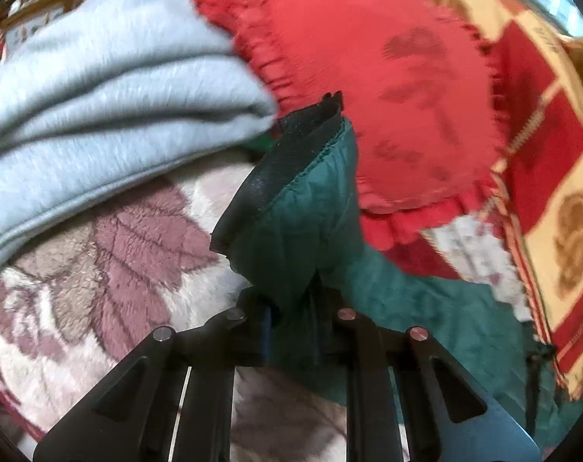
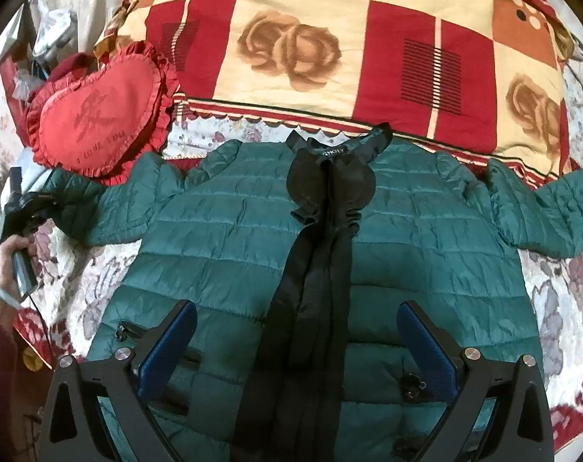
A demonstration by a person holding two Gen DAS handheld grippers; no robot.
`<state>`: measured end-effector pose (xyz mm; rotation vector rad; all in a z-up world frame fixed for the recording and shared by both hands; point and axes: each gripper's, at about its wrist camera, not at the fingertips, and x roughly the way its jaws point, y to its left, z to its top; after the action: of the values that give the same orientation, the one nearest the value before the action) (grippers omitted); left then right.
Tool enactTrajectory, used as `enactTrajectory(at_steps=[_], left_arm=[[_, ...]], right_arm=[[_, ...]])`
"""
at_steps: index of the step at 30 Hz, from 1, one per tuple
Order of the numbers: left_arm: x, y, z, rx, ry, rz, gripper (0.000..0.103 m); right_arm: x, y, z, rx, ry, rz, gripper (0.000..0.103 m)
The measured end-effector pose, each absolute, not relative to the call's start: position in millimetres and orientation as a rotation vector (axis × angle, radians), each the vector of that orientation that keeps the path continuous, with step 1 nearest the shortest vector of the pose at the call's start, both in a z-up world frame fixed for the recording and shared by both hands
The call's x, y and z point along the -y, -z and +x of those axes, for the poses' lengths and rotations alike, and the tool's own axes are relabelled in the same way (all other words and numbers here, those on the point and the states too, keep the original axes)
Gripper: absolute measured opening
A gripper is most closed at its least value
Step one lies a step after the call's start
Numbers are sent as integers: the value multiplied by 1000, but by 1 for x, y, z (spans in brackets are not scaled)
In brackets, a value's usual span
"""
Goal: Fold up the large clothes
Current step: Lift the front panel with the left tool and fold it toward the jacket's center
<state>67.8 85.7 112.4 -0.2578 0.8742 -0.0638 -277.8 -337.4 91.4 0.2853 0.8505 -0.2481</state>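
Right wrist view: a teal quilted puffer jacket lies front-up and spread flat on a bed covered with a plush floral blanket in cream and mauve, its sleeves stretched out to either side and its black zip placket running as a dark, crumpled band down the middle to a black stand collar. The right gripper hovers above the jacket's lower front, its blue-padded jaws spread wide with nothing between them. Beyond the collar lies a folded quilt of red, cream and orange squares printed with brown roses and the word "love", and beside it a red heart-shaped cushion with a ruffled edge, which overlaps the tip of the sleeve on that side. At the frame's edge a hand grips the handle of the other tool next to that sleeve's cuff. In the left wrist view the left gripper has its jaws clenched on the teal sleeve end, whose black-lined cuff stands up, creased and glossy; this view is motion-blurred, so a soft pale-blue fleece item to one side may be a garment or a throw.
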Motion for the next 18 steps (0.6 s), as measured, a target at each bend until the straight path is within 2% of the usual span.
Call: enactTrajectory(at_steps=[8, 18], left_arm=[[-55, -162, 25, -801, 129, -194, 13], [17, -198, -24, -783, 282, -117, 13]], right_arm=[[335, -101, -291, -824, 237, 288, 103], [352, -111, -319, -801, 264, 289, 103]])
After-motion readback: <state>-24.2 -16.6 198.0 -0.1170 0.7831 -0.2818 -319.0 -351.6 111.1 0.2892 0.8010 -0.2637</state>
